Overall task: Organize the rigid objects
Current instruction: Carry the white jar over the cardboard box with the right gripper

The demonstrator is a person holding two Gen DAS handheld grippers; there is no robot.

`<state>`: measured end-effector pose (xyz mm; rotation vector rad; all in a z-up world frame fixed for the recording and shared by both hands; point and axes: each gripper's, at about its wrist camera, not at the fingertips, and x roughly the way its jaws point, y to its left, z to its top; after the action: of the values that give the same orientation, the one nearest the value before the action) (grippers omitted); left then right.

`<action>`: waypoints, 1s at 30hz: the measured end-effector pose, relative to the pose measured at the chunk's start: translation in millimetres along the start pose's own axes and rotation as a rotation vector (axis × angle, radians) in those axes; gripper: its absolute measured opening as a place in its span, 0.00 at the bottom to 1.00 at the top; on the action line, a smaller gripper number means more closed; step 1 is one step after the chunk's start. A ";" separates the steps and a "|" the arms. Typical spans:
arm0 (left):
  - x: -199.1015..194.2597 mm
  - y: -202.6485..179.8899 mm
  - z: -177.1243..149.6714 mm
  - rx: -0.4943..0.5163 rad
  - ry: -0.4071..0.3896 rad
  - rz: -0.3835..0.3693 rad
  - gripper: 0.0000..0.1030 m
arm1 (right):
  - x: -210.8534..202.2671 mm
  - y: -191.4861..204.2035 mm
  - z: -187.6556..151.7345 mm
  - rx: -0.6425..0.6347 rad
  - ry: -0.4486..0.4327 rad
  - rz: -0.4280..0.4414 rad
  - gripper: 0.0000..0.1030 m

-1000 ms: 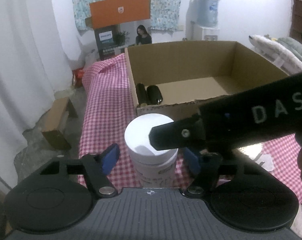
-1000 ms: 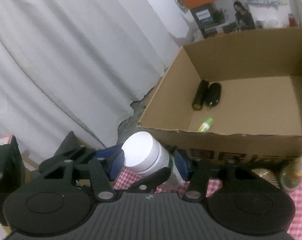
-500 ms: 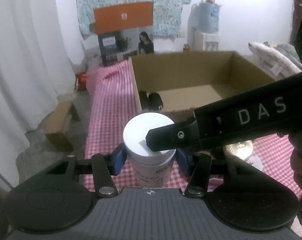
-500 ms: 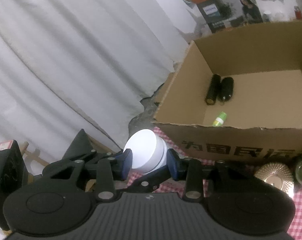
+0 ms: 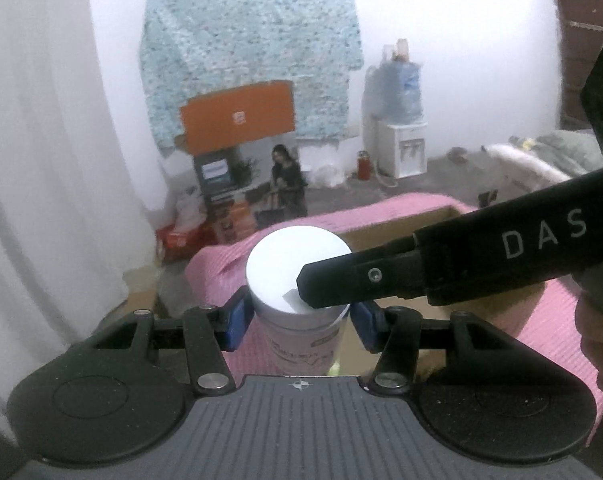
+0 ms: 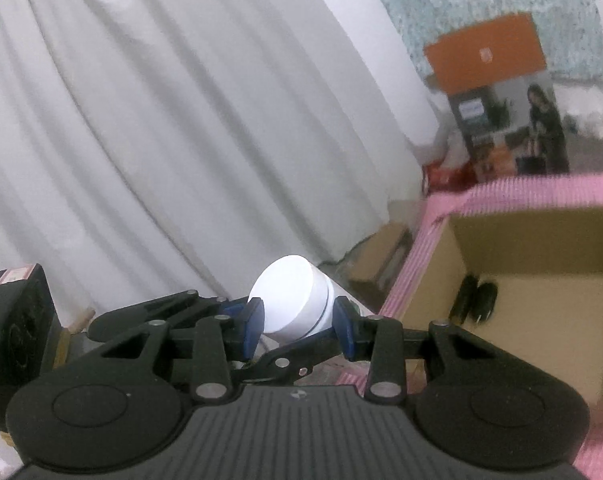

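Both wrist cameras look forward, close over the white-lidded jar [image 5: 297, 276] and cardboard box [image 6: 541, 248].

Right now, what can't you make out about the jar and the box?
- White jar label: left wrist view, blurred and too small.
- Jar base: both views, cut off by the gripper bodies.
- Cardboard box contents: right wrist view, two dark blurred items; left wrist view, interior hidden behind the right gripper.

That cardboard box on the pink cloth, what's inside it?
Two dark cylindrical objects lie side by side by the cardboard box's left wall. The near corner is hidden behind the right claw.
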<state>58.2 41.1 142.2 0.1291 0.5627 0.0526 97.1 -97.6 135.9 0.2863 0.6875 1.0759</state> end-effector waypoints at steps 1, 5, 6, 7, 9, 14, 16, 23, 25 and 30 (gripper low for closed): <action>8.1 -0.8 7.6 0.002 0.005 -0.016 0.51 | -1.1 -4.0 7.7 0.002 -0.006 -0.007 0.40; 51.2 -9.4 27.1 0.016 0.054 -0.065 0.51 | 3.5 -34.4 36.8 0.057 0.003 -0.042 0.40; 62.8 -12.2 30.2 0.020 0.067 -0.073 0.51 | 6.7 -44.7 42.4 0.080 0.011 -0.051 0.40; 73.8 -14.8 30.9 0.031 0.082 -0.080 0.51 | 10.9 -56.3 47.9 0.100 0.020 -0.061 0.40; 100.7 -19.9 35.1 0.040 0.121 -0.098 0.51 | 20.0 -78.9 56.5 0.139 0.039 -0.083 0.40; 158.0 -23.9 37.8 0.032 0.227 -0.136 0.51 | 48.9 -135.7 66.0 0.226 0.096 -0.133 0.40; 176.6 -26.5 36.5 0.038 0.260 -0.136 0.51 | 60.2 -155.5 67.6 0.255 0.114 -0.147 0.40; 216.7 -33.8 32.0 0.046 0.350 -0.129 0.51 | 89.9 -202.8 65.2 0.318 0.171 -0.166 0.40; 224.4 -35.6 30.7 0.042 0.372 -0.129 0.51 | 98.1 -211.5 65.5 0.323 0.182 -0.172 0.40; 236.2 -34.9 26.6 0.028 0.409 -0.133 0.52 | 110.8 -227.2 60.7 0.343 0.202 -0.172 0.40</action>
<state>272.5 23.7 34.9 0.1085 0.9791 -0.0599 329.8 -98.9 19.8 0.4076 1.0620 0.8263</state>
